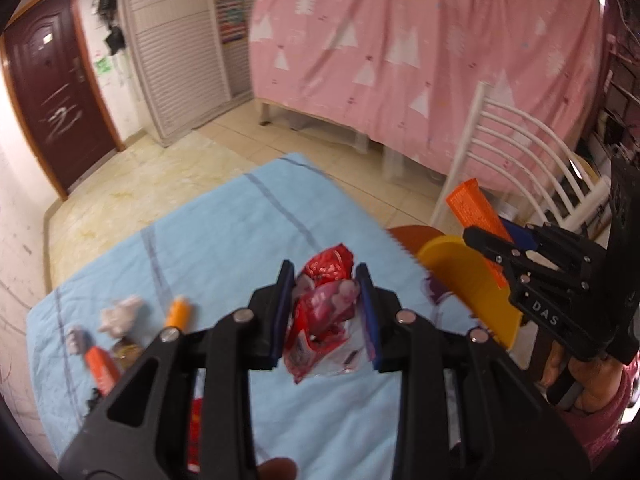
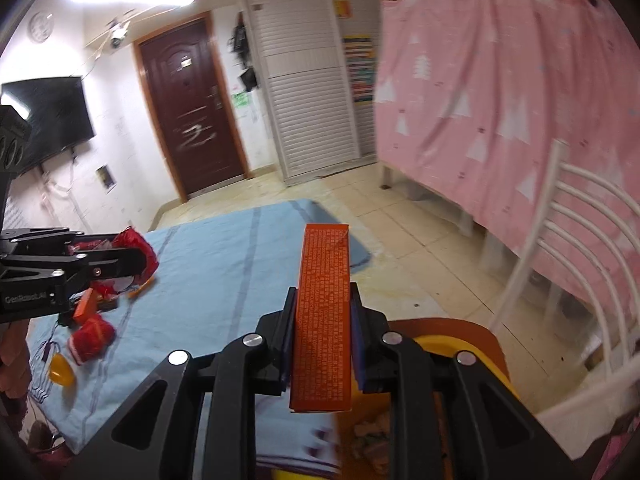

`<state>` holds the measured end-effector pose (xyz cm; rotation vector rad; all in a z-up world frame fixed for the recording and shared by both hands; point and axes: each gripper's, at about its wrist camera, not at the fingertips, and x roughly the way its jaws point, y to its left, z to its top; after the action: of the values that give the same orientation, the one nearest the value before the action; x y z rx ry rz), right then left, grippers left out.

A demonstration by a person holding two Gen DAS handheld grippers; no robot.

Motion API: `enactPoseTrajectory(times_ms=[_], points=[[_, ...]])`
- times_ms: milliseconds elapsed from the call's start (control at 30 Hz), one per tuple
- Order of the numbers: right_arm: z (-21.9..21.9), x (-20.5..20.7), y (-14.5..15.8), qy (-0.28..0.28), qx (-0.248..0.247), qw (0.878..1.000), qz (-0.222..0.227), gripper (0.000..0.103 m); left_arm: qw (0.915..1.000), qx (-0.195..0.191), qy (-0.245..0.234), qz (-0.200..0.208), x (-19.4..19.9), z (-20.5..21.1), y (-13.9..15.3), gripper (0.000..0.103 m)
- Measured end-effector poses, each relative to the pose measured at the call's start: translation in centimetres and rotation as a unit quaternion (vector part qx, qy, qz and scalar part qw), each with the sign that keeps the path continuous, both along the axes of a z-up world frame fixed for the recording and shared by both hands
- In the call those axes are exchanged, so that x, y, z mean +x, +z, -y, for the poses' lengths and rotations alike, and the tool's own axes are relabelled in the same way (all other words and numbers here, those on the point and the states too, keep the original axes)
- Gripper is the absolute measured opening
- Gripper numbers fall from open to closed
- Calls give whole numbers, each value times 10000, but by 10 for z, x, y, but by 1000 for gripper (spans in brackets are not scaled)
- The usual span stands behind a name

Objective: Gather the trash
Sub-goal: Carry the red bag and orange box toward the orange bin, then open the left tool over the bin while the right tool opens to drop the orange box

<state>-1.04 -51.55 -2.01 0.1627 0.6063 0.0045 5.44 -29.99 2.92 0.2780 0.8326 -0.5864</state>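
Left gripper (image 1: 326, 312) clamps red wrapper (image 1: 324, 320) mid-frame; right gripper (image 2: 322, 340) pinches orange box (image 2: 323, 316) above yellow bin (image 2: 476, 360), lower right.

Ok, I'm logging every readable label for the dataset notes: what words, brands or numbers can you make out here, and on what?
"DAS" on the right gripper, in the left wrist view.
"GenRobot.AI", as far as it reads, on the left gripper, in the right wrist view.
Orange box: dense white print, too small to read.
Red wrapper: print too crumpled and blurred to read.
Door: pale scrawl, unreadable.
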Motion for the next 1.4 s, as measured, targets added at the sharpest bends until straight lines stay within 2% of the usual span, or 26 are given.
enactPoseTrajectory(times_ms=[300,667,733,767,800,900,933,1167,1400], points=[[60,-19,-39,-650,282,9971,-261,17,9976,56,-624,-304,-12,80,-16,29],[85,-28,-62,-782,591,9944,-399,18,9905,209,-1259,-522,-28,145,-41,29],[88,-29,-64,-810,627,9939,-414,21,9896,198,-1302,-574,-29,150,-42,33],[90,-29,-65,-821,643,9937,-415,23,9891,188,-1326,-620,-29,153,-43,42],[91,-28,-66,-839,642,9935,-415,29,9888,189,-1338,-640,-29,154,-43,49],[90,-28,-68,-821,659,9936,-412,48,9885,205,-1365,-613,-32,154,-42,51],[89,-28,-68,-813,645,9937,-412,51,9887,211,-1361,-589,-32,153,-41,51],[84,-28,-65,-788,641,9941,-389,52,9912,90,-1220,-515,-30,137,-29,51],[66,-21,-44,-544,560,9966,-248,55,9955,-105,-915,-237,-26,96,-5,51]])
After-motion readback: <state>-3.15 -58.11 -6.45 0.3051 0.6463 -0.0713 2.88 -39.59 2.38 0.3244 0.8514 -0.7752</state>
